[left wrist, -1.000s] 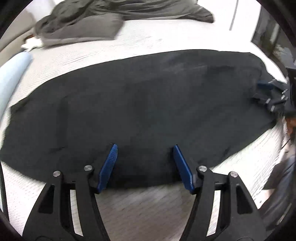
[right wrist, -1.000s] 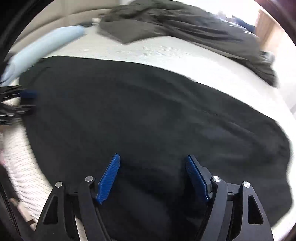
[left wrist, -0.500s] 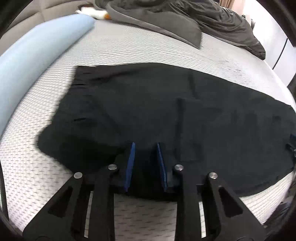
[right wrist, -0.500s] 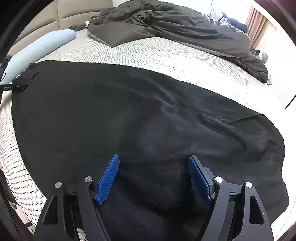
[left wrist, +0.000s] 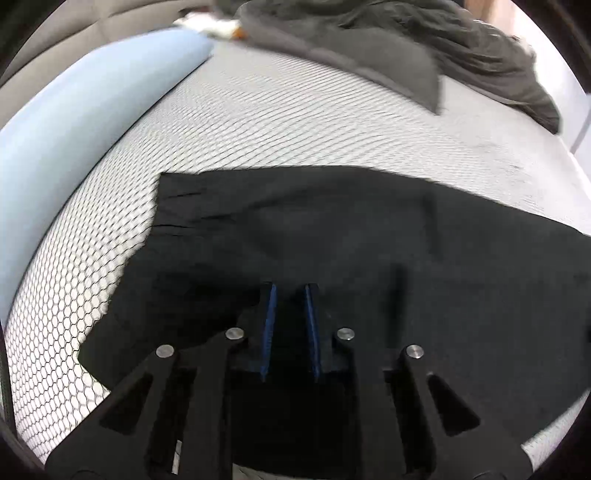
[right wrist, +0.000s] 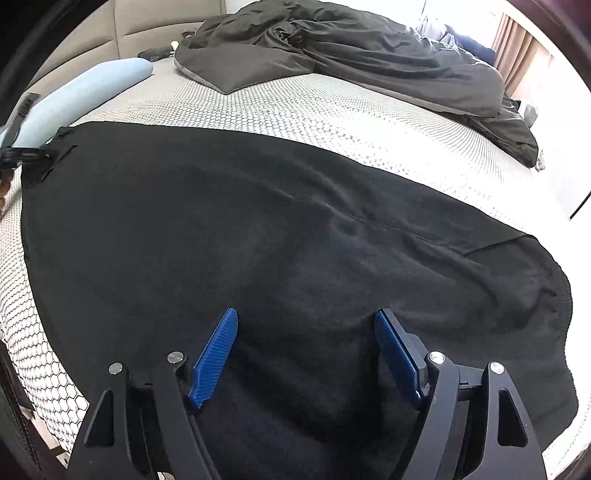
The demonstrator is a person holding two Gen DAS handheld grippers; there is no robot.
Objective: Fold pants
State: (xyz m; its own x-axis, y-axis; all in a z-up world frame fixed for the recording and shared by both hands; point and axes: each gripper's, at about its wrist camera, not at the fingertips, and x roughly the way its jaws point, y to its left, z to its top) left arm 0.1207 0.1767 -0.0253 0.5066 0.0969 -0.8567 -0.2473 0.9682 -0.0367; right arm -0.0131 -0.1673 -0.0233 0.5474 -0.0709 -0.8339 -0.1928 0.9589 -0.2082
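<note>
Black pants (right wrist: 258,221) lie flat across the bed's white honeycomb-patterned mattress (left wrist: 295,129). My left gripper (left wrist: 290,286) is at the near edge of the waist end of the pants (left wrist: 369,229). Its jaws are closing and stand narrow, with black cloth caught between the blue pads. In the right wrist view the left gripper (right wrist: 26,153) shows at the far left, with the pants' corner drawn toward it. My right gripper (right wrist: 306,314) stands wide open above the other end of the pants, and nothing is pinched between its pads.
A light blue bolster pillow (left wrist: 81,122) lies along the left side by the beige headboard (right wrist: 147,22). A crumpled dark grey duvet (right wrist: 351,48) covers the far part of the bed. The mattress edge runs just below both grippers.
My left gripper slid left along the near edge toward the waist end, rolled, and its jaws narrowed from wide to nearly together on the cloth. The right gripper stayed open and in place.
</note>
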